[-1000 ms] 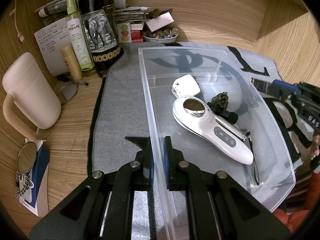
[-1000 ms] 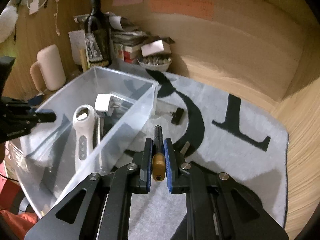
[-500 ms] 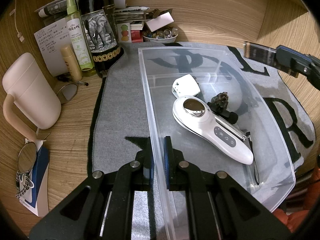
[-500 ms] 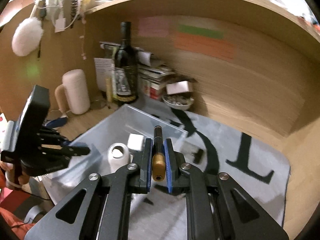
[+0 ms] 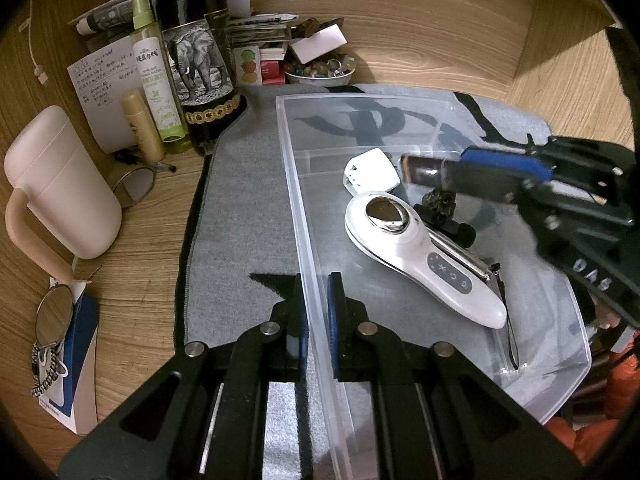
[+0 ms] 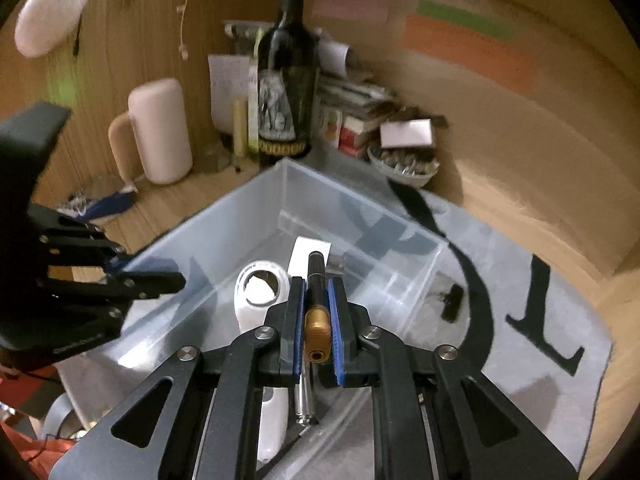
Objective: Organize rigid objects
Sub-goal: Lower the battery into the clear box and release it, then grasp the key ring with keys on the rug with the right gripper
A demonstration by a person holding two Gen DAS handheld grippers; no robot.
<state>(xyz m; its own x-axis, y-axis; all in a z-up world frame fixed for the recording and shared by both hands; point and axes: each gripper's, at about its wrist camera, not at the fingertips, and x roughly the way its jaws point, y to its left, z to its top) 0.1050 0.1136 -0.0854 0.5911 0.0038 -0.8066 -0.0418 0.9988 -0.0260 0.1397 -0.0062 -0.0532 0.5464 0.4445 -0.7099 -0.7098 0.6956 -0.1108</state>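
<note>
A clear plastic bin (image 5: 296, 200) stands on a grey mat. My left gripper (image 5: 316, 280) is shut on the bin's near wall. In the bin lie a white handheld device (image 5: 420, 256), a white charger (image 5: 372, 172), a small dark object (image 5: 440, 204) and a metal pen (image 5: 460, 252). My right gripper (image 6: 317, 280) is shut on a black tube with a gold cap (image 6: 316, 312) and holds it above the bin, over the white device (image 6: 260, 292). The right gripper also shows in the left wrist view (image 5: 472, 168).
A wine bottle (image 5: 196, 52), a green spray bottle (image 5: 154, 68), a pink mug (image 5: 60, 184), a bowl of small items (image 5: 320, 70), papers and boxes crowd the back left. A small black object (image 6: 452, 304) lies on the mat right of the bin.
My right gripper has carried the black tube from the mat beside the bin up and over the bin's inside. My left gripper has kept its hold on the bin wall.
</note>
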